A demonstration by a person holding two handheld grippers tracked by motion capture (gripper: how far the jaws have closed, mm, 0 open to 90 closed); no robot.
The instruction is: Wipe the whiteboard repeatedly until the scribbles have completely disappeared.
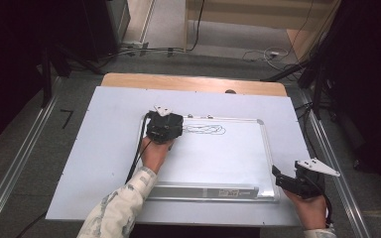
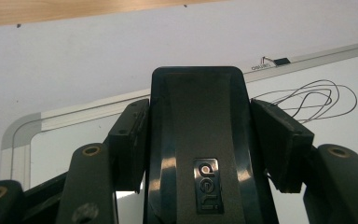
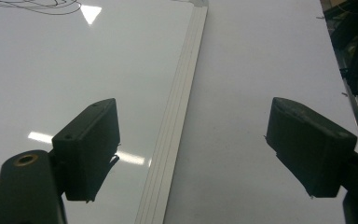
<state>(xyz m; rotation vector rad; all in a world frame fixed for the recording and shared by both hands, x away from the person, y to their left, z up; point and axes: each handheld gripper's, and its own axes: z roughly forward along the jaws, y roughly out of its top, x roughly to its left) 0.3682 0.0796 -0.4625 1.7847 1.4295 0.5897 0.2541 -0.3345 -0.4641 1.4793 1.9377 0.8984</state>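
Eraser gripped and set down beside the scribble, ready to wipe.

Your left claw is pinching the black eraser from both sides, jaws pressed flat against its flanks so it cannot twist once you drag it. It sits at the upper left of the whiteboard, with the black scribble just beside it at three o'clock, so a single sweep that way should cover the marks. Your right claw is spread wide and holds nothing. It hangs over the board's right frame near the corner at five o'clock, probably to pin the board to the desk while the eraser pushes across.
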